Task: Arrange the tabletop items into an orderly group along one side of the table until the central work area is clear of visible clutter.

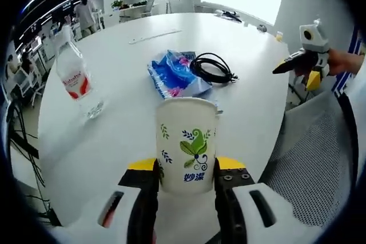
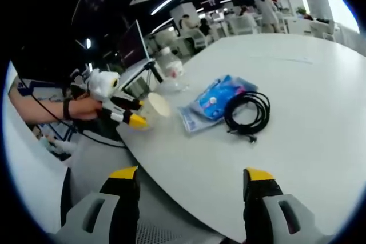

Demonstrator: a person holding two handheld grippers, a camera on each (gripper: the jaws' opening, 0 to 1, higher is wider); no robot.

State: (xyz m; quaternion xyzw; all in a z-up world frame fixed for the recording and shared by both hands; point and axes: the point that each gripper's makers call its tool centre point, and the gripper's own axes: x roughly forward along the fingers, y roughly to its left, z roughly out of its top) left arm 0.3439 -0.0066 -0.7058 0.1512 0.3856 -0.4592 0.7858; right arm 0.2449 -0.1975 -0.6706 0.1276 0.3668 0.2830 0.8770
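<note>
My left gripper point(image 1: 187, 170) is shut on a white paper cup point(image 1: 187, 141) with green leaf print, held upright at the near table edge. The same cup point(image 2: 154, 108) and left gripper point(image 2: 134, 114) appear at the left of the right gripper view. A blue snack packet point(image 1: 176, 74) point(image 2: 214, 101) lies mid-table beside a coiled black cable point(image 1: 210, 68) point(image 2: 247, 112). A clear water bottle point(image 1: 72, 72) point(image 2: 169, 67) with a red label stands to the left. My right gripper point(image 2: 189, 178) is open off the table edge, with nothing between its jaws; it also shows in the left gripper view point(image 1: 289, 66).
The round white table point(image 1: 131, 101) point(image 2: 320, 84) has a ruler-like strip point(image 1: 154, 36) farther back and small items point(image 1: 261, 27) at its far rim. A mesh chair point(image 1: 311, 164) stands at the right. Desks, chairs and people fill the background.
</note>
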